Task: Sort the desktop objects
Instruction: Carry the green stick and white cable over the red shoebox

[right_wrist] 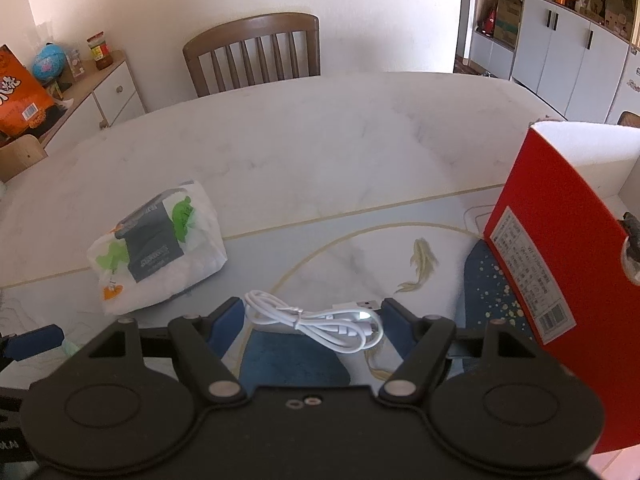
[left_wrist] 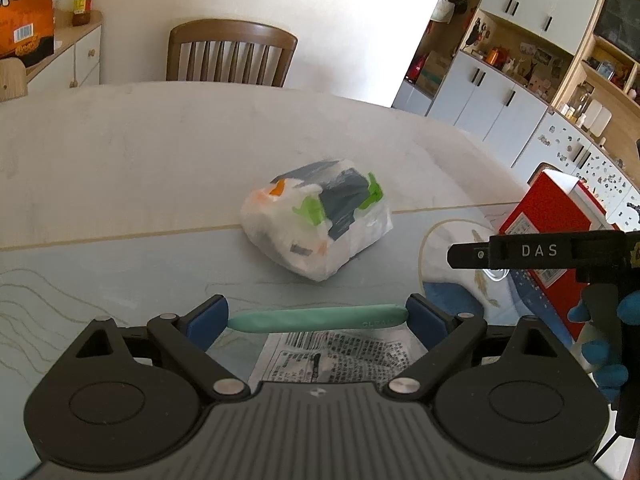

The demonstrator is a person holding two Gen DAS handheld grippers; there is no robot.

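Note:
My left gripper (left_wrist: 318,316) is open, its blue pads on either side of the teal top edge of a printed packet (left_wrist: 320,318); whether they touch it I cannot tell. Beyond it lies a white tissue pack (left_wrist: 316,222) with grey and green print. My right gripper (right_wrist: 312,318) is open around a coiled white USB cable (right_wrist: 316,320) that lies on the table. The tissue pack (right_wrist: 156,248) sits to its left. A red open box (right_wrist: 560,264) stands at the right, and also shows in the left wrist view (left_wrist: 548,232).
The marble table (left_wrist: 160,152) carries a blue mat with gold fish print (right_wrist: 420,264). A wooden chair (left_wrist: 232,54) stands at the far side. A side cabinet with an orange bag (left_wrist: 24,12) is at the left; white cupboards (left_wrist: 520,92) at the right.

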